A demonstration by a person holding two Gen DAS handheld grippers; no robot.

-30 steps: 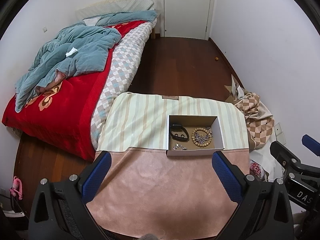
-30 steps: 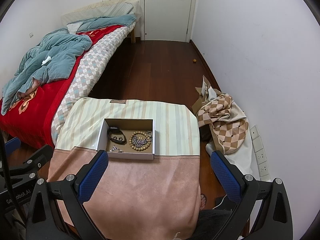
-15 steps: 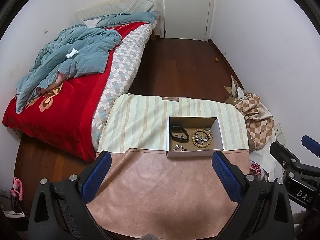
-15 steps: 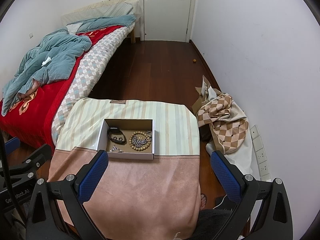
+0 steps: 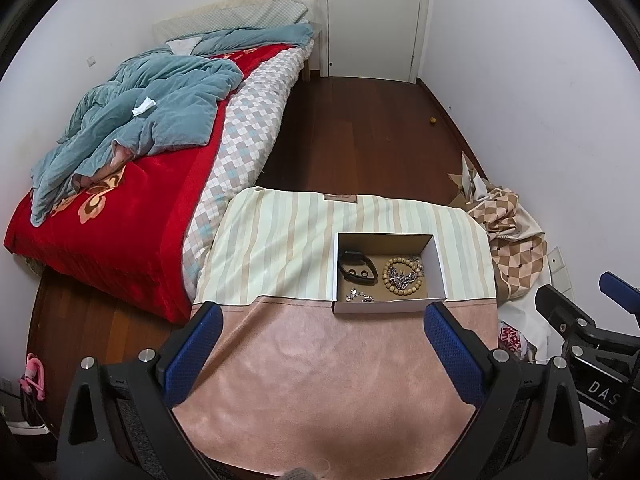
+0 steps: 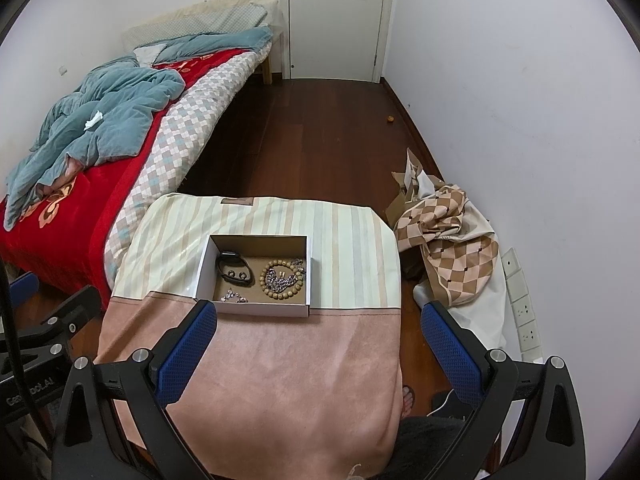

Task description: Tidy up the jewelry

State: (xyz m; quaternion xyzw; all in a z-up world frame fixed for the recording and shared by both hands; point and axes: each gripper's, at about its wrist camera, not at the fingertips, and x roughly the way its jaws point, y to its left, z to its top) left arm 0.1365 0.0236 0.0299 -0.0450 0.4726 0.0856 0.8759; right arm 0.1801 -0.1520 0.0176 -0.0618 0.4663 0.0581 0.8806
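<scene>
Both tools hang above the near edge of the cloth-covered table (image 5: 320, 380), the left gripper (image 5: 320, 354) and right gripper (image 6: 318, 346) each with jaws wide apart and empty. Beyond them the open box (image 5: 384, 306) sits toward the far right corner, holding a black band (image 5: 358, 270), a bead bracelet (image 5: 402, 276) and a silver chain (image 5: 404, 278) lying across the beads. Judging by that tangle, approach from above and pinch one piece only
</scene>
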